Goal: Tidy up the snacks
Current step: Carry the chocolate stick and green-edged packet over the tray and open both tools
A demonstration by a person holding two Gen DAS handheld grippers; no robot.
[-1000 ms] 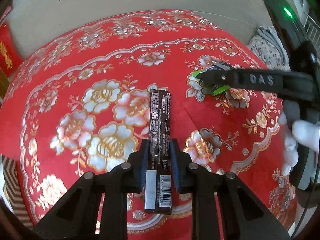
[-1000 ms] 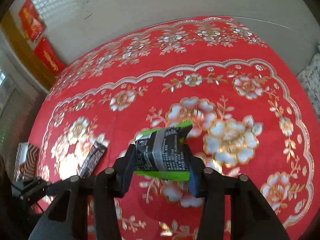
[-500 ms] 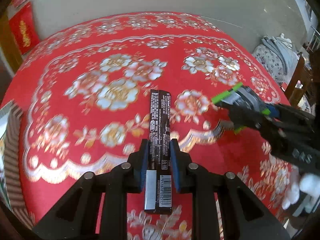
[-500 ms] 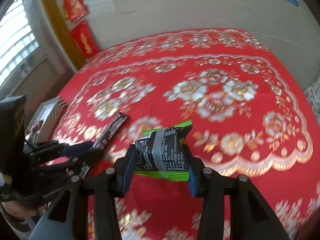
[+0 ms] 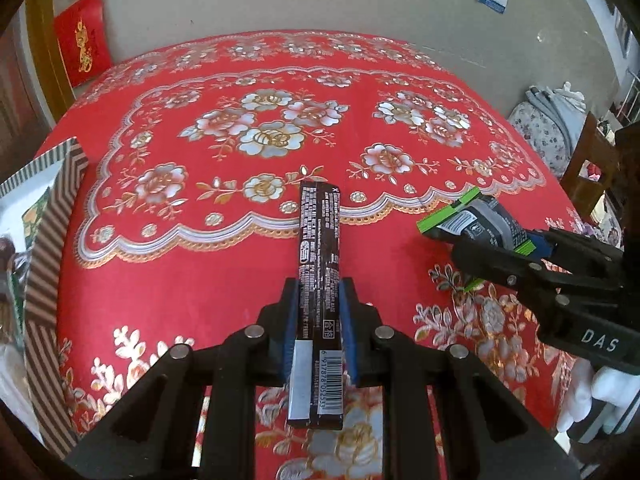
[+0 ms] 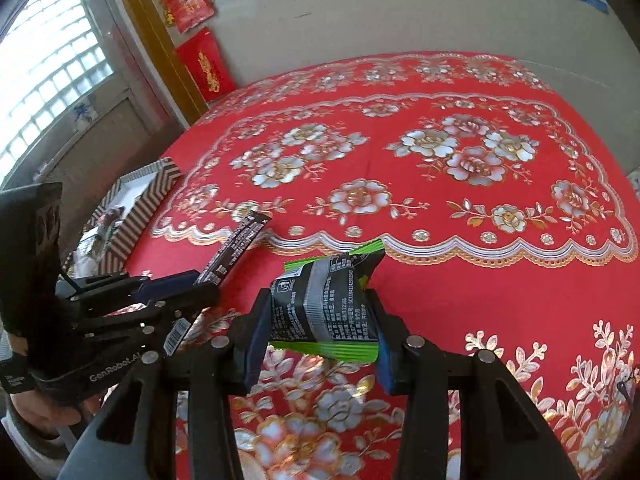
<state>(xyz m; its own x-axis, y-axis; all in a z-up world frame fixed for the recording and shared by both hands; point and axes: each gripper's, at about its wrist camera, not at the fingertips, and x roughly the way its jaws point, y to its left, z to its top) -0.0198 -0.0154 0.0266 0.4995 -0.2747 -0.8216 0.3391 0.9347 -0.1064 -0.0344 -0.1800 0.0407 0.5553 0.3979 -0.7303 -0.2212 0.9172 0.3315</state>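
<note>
My left gripper is shut on a long dark brown snack bar and holds it above the red flowered tablecloth. My right gripper is shut on a small black and green snack packet, also held above the cloth. The packet and right gripper show at the right of the left wrist view. The bar and left gripper show at the left of the right wrist view. A striped box with snacks inside sits at the table's left edge; it also shows in the right wrist view.
The red cloth covers the whole round table. A beige wall with red hangings stands behind it. A wooden chair and padded seat stand past the right edge.
Both grippers have pulled back and swung left with their snacks still held. The striped box has come into view at the left.
</note>
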